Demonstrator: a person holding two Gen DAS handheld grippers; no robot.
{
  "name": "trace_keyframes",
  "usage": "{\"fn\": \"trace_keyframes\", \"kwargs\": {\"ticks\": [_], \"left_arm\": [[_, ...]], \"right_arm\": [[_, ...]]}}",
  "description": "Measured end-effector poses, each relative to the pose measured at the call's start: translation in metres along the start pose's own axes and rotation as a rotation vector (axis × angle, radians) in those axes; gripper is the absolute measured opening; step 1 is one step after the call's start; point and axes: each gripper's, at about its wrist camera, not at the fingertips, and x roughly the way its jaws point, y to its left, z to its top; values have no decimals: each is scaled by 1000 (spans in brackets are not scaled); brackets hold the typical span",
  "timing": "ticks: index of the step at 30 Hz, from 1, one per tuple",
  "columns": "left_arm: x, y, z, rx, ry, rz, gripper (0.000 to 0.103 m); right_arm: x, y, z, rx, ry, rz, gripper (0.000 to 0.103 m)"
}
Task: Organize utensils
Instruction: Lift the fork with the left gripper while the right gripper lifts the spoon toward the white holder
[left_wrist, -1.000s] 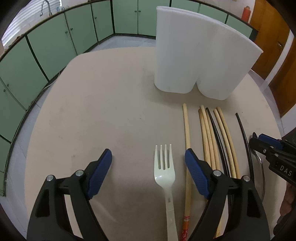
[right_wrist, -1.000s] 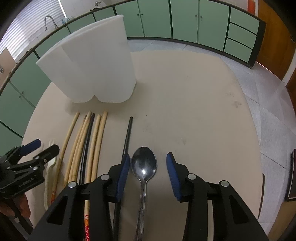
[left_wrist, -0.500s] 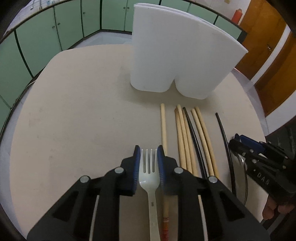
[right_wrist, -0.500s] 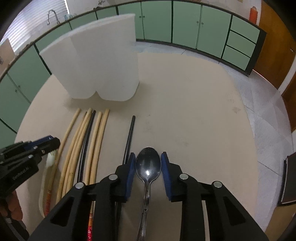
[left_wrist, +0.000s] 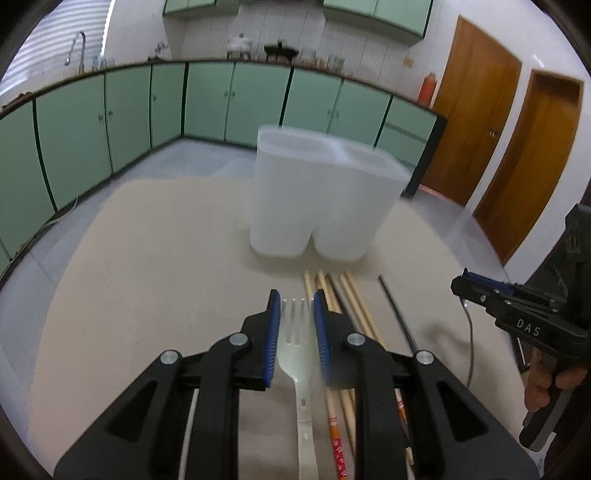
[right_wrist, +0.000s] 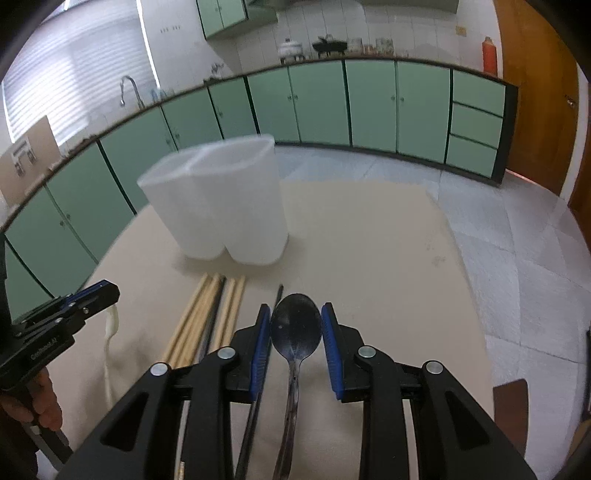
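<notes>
Gripping a white plastic fork (left_wrist: 295, 343) in my left gripper (left_wrist: 295, 314), I am seeing both blue pads pinching the sides of its head. Its long axis is running straight along the fingers, tines pointing forward and away from me, handle trailing back beneath the tongs. My right gripper (right_wrist: 295, 325) is pinching a metal spoon (right_wrist: 295, 328) the same way: pads pressing on either side of the bowl, bowl pointing forward, handle running back under the jaws. Both utensils are hanging clear above the beige table (right_wrist: 369, 266).

Ahead of both tongs, a white two-compartment holder (left_wrist: 317, 199) is standing upright on the table, its open top facing up. Between the holder and my tongs, a row of wooden chopsticks (left_wrist: 351, 295) and black chopsticks (left_wrist: 397, 306) is lying on the table, parallel to my fingers, just right of the left tongs and left of the right ones. Green cabinets (right_wrist: 321, 107) are lining the far wall.
</notes>
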Motion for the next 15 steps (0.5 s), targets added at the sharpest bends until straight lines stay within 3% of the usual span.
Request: {"fn": "trace_keyframes", "kwargs": {"ticks": [5, 15], "left_arm": [[-19, -2, 13, 0, -94, -10, 17], [-30, -17, 38, 14, -206, -18, 17]], "right_arm": [[-17, 1, 14, -15, -82, 36, 28], [-38, 2, 42, -20, -199, 84, 28]]}}
